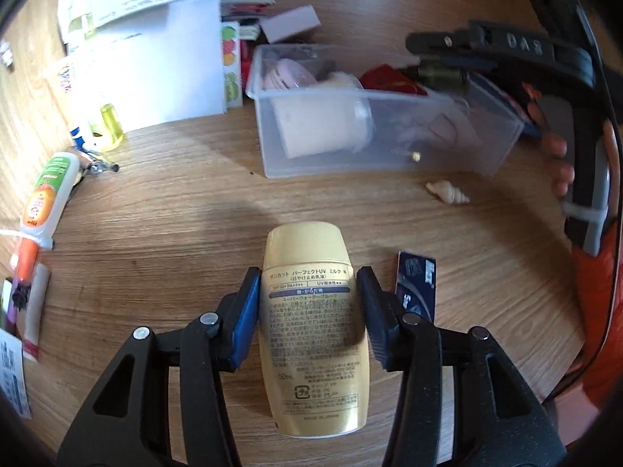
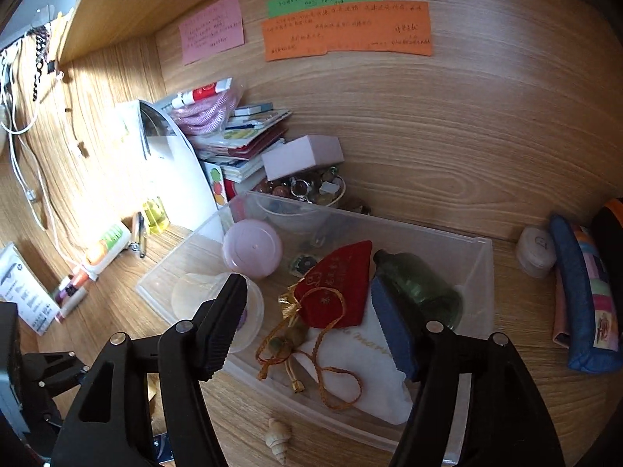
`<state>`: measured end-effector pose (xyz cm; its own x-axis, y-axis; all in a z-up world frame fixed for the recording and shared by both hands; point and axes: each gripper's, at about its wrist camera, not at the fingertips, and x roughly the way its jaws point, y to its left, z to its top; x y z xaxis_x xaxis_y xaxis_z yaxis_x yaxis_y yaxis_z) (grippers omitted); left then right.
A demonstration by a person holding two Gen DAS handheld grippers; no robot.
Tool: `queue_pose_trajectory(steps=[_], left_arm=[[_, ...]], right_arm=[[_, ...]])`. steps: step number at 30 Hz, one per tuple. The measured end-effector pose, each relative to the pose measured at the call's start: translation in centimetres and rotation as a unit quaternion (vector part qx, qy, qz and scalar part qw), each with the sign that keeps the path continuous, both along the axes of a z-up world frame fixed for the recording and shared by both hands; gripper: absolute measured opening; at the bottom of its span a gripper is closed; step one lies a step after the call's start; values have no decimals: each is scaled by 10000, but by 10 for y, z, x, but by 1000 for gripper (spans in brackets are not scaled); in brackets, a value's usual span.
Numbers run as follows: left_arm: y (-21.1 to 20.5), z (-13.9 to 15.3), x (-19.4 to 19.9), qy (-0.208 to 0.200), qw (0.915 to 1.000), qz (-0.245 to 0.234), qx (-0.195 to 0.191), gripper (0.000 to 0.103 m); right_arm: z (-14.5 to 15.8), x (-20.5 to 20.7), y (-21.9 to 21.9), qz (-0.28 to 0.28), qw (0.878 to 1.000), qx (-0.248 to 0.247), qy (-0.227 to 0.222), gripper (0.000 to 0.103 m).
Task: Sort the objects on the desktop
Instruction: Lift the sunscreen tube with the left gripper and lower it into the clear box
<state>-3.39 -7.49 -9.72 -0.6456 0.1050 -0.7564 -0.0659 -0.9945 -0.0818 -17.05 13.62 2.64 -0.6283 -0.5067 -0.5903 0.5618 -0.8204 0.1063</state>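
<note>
Your left gripper (image 1: 307, 311) is clamped on the gold sunscreen bottle (image 1: 313, 327); both blue pads (image 1: 245, 323) press against the bottle's sides just below its cap. The bottle lies lengthwise between the fingers, cap end pointing away from you and printed back label facing up, over the wooden desk (image 1: 175, 202). A dark blue card (image 1: 416, 286) lies flat on the desk just right of the bottle. Ahead of the bottle, a small seashell (image 1: 447, 192) rests on the desk beside the near wall of the clear plastic bin (image 1: 389, 155). Your right gripper (image 2: 311, 319) hovers over that bin (image 2: 475, 257) with its fingers spread apart and nothing between them. Inside the bin you can see a red drawstring pouch (image 2: 338, 284), a green glass bottle (image 2: 412, 280), a pink round jar (image 2: 252, 248) and a white cloth bag (image 2: 366, 366). The seashell (image 2: 278, 438) sits on the desk just outside the bin's near wall. A quilted blue pencil case (image 2: 584, 295) lies well to the right of the bin. Sticky notes (image 2: 346, 31) are fixed to the back panel. At the far left of the desk lies a glue tube (image 1: 48, 194).
</note>
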Motion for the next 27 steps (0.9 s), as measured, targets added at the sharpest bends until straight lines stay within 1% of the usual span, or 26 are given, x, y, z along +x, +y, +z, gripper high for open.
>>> queue_pose_trajectory(steps=[5,7,14,17,18,21,22,23,25,27], left_arm=[[-8,25,9,399,9989,133,207,48],[-12,35,5,548,9979,166,297,47],[-22,56,-5,871,9937,334,629,45],[-26,69,-9,1011,9923,334,638,39],[-27,74,-12,1055,9917,338,653,26],[-33,88,-27,1124,9904,182,788,25],[-33,88,-32,1115,9909,160,731,24],[-30,86,-41,994,9927,199,647,24],[-27,78,-56,746,9953,138,608,24],[-25,77,-58,740,9955,110,581,24]], right_arm=[[3,4,1,74,9999,-136,1,63],[4,5,2,72,9998,-182,-16,63],[3,3,3,65,9997,-225,-88,63],[3,2,3,78,9995,-265,-135,63],[2,2,3,71,9995,-278,-145,63],[2,3,5,52,9994,-309,-159,63],[3,3,5,54,9993,-322,-162,63],[3,3,6,55,9993,-331,-165,63],[3,3,6,52,9992,-345,-173,63],[3,3,7,41,9992,-343,-177,63]])
